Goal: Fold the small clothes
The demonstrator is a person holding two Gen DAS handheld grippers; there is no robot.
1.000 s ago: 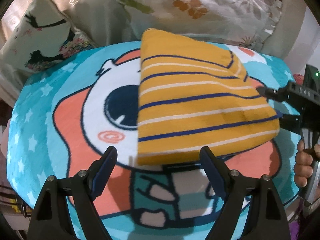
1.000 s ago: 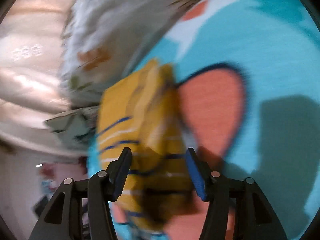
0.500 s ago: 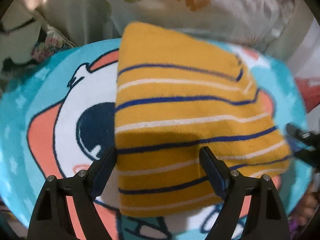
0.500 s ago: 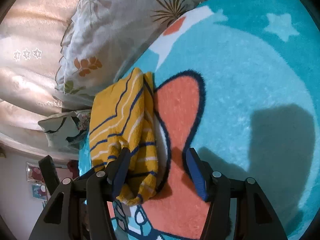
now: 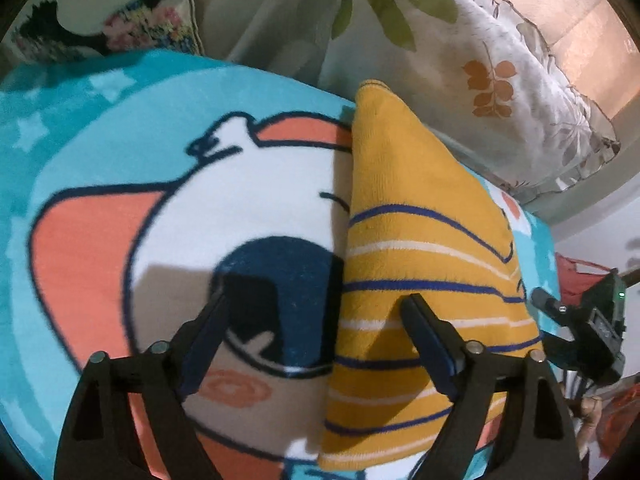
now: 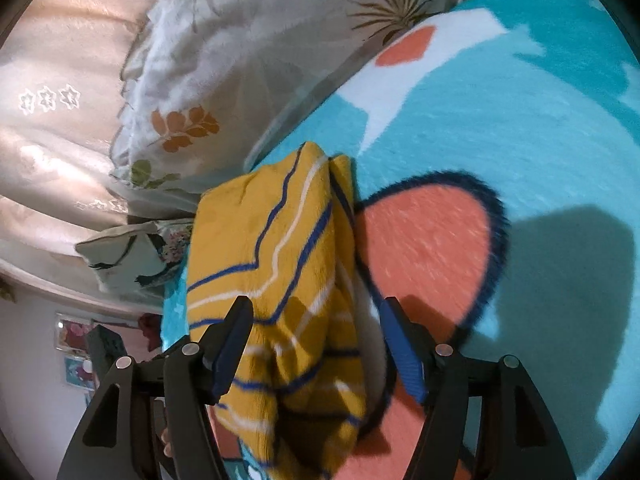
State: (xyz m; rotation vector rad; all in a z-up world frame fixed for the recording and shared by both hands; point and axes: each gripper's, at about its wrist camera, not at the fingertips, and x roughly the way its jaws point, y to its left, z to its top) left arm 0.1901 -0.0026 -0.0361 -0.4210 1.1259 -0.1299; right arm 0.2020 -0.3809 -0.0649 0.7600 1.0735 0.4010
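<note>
A folded mustard-yellow garment with blue and white stripes lies on a turquoise cartoon blanket. My left gripper is open and straddles the garment's left folded edge, just above it. In the right wrist view the same garment shows its layered right edge. My right gripper is open, with the garment's near end between its fingers. The right gripper also shows at the right edge of the left wrist view, beside the garment.
A floral pillow lies behind the garment. A smaller patterned cushion sits at the back left. The blanket stretches to the right of the garment. A pale curtain hangs behind the pillows.
My left gripper has shifted left, from centred over the garment to straddling its left edge. My right gripper has moved in, so the garment's near end now lies between its fingers.
</note>
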